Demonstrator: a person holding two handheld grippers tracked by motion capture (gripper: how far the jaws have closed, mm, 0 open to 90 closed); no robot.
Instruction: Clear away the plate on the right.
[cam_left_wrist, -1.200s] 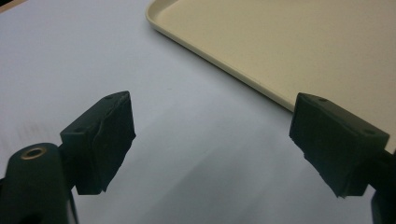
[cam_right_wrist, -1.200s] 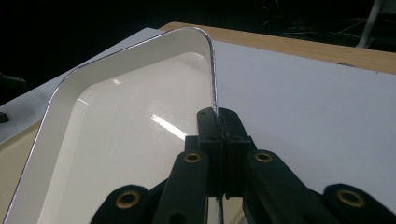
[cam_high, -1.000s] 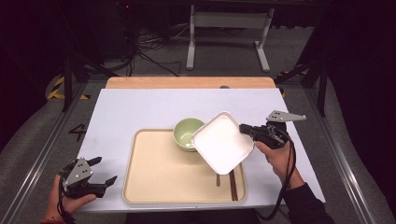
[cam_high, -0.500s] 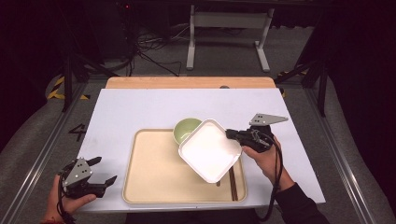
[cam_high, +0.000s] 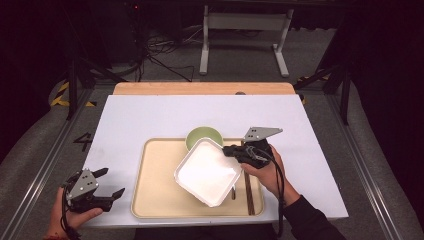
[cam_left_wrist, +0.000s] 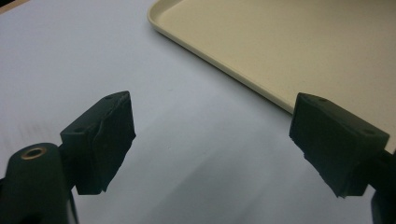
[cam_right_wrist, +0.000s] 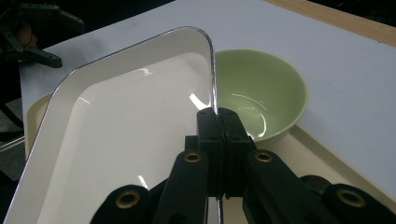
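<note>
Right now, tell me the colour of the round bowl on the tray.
Pale green bowl, glossy inside; clearest in the right gripper view.

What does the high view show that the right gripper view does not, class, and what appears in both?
The high view alone shows the chopsticks lying on the tray beside the white square plate, and the person's right hand. The right gripper view alone shows, close up, the right hand-held gripper clamped on the plate's rim. Both show the white square plate, the green bowl, the beige tray and the left hand-held gripper.
</note>
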